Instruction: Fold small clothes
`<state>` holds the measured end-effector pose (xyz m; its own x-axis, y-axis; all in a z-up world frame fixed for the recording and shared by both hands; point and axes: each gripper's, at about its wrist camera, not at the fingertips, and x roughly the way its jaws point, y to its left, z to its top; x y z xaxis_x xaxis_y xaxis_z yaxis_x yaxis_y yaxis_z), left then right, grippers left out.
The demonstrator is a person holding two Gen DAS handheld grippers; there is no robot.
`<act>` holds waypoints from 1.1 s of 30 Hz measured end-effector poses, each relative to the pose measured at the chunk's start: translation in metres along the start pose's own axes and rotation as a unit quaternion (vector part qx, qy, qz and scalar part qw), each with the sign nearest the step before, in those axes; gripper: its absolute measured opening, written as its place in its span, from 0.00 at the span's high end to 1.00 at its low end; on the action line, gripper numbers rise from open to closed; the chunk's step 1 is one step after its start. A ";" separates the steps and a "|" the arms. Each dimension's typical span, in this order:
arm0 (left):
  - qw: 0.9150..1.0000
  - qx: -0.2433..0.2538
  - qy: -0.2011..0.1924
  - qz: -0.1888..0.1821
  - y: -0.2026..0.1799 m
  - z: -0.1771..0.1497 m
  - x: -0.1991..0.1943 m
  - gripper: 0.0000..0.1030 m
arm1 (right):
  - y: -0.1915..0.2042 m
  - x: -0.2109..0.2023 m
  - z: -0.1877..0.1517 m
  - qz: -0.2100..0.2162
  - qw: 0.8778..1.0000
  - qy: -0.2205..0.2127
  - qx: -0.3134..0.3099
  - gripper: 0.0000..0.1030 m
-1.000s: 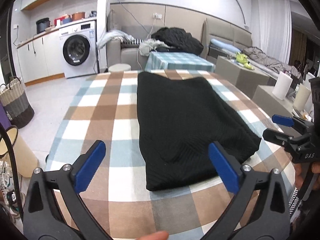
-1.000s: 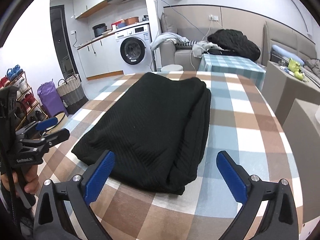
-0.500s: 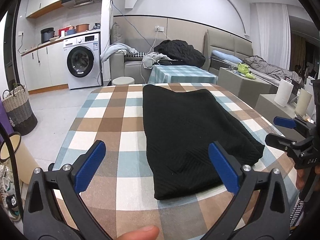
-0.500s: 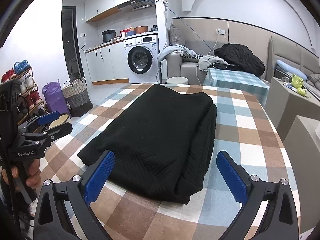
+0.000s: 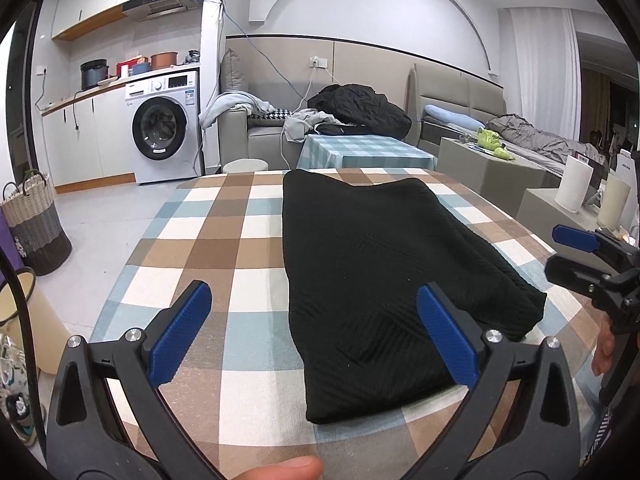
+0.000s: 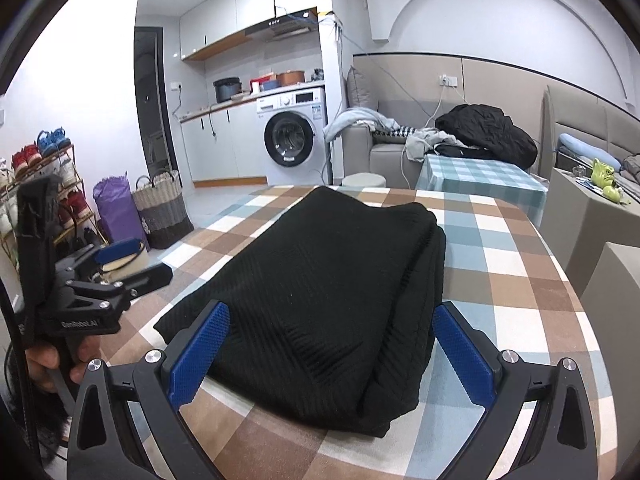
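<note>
A black knitted garment (image 5: 384,272) (image 6: 328,284) lies folded lengthwise into a long thick strip on the checked tablecloth (image 5: 224,248) (image 6: 508,276). My left gripper (image 5: 316,336) hovers open above the strip's near left corner, nothing between its blue pads. My right gripper (image 6: 328,348) hangs open over the near end of the strip, also holding nothing. Each gripper shows in the other's view: the right one (image 5: 580,256) at the far right edge, the left one (image 6: 120,268) at the left, both held by a hand.
A small checked table (image 5: 364,152) and a sofa with piled clothes (image 5: 356,108) stand beyond the table's far end. A washing machine (image 5: 164,128) and woven basket (image 5: 36,224) are to the left. Paper rolls (image 5: 572,188) stand on a grey block at right.
Both grippers have risen and drawn back from the garment, so it sits lower and farther in view. The garment itself lies unmoved.
</note>
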<state>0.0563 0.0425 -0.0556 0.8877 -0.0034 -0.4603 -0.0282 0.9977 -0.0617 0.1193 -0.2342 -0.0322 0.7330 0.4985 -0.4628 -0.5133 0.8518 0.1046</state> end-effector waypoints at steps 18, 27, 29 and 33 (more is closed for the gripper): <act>1.000 -0.008 -0.007 0.002 0.005 -0.006 0.016 0.01 | -0.007 -0.001 -0.013 -0.002 1.000 -0.029 -0.001 0.00; 1.000 -0.009 -0.014 0.000 0.007 -0.007 0.016 0.01 | -0.002 -0.004 -0.016 -0.003 0.999 -0.039 -0.010 0.00; 1.000 -0.009 -0.014 -0.002 0.007 -0.007 0.017 0.01 | -0.003 -0.004 -0.016 -0.004 0.999 -0.041 -0.009 0.00; 1.000 -0.008 -0.017 -0.003 0.007 -0.007 0.018 0.01 | -0.002 -0.007 -0.017 -0.006 0.999 -0.049 -0.010 0.00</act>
<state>0.0685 0.0489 -0.0703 0.9030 -0.0060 -0.4295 -0.0309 0.9964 -0.0791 0.1080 -0.2424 -0.0444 0.7785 0.5024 -0.3761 -0.5122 0.8549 0.0818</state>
